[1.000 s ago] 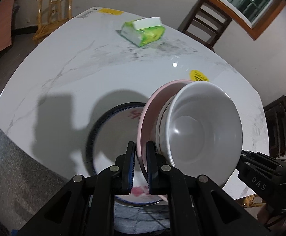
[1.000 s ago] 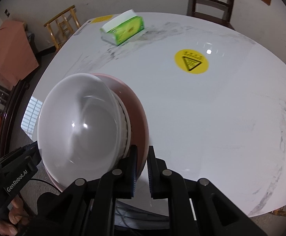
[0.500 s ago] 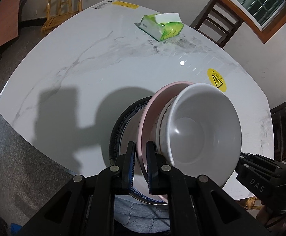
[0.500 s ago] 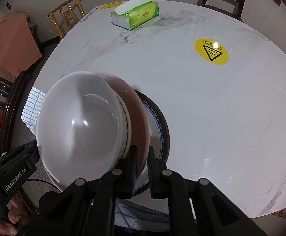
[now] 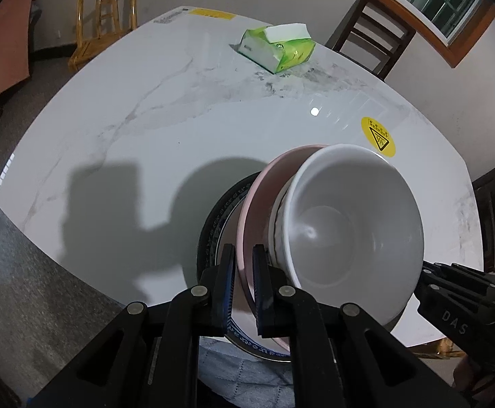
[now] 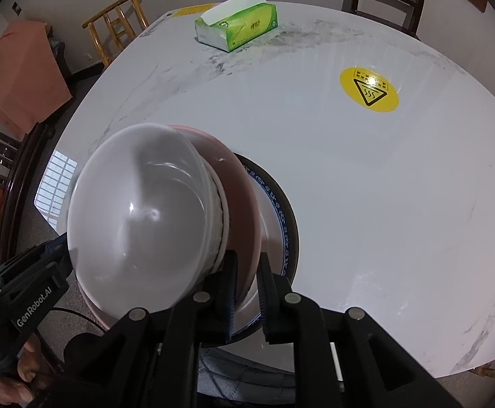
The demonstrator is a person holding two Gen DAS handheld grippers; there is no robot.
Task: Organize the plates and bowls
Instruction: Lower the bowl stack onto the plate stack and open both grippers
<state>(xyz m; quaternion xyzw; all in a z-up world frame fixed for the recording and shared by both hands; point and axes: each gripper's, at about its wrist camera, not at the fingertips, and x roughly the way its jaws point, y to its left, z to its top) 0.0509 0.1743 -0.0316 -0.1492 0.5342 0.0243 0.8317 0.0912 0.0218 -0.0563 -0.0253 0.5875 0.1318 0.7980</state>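
1. Lowering a loaded stack: the pink plate (image 5: 257, 210) carries nested white bowls (image 5: 349, 224) and sits right over the blue-rimmed plate (image 5: 213, 224) at the 6 o'clock edge of the marble table (image 5: 145, 119)
2. Left gripper (image 5: 244, 272) is clenched hard on the pink plate's rim at its 9 o'clock side, pads pinching both faces
3. Right gripper (image 6: 247, 278) takes the opposite rim at 3 o'clock; its jaws have just been opening, the rim sits between them, and a sliver of gap shows at the outer pad
4. Why two grips? Opposite rim holds keep a top-heavy load level, so the bowls don't slide off
5. Whether pink plate meets blue-rimmed plate I cannot tell; the bowls hide the contact, but I'd judge it is down or nearly so
6. Centring looks fair, with a blue border visible round the far side in the right wrist view
7. Tissue pack (image 5: 278, 47) at 12 o'clock and yellow warning sticker (image 5: 378, 136) at 2 o'clock lie well apart from the stack
8. Next, I'd say: left jaws release too, both slide outward without nudging the rim
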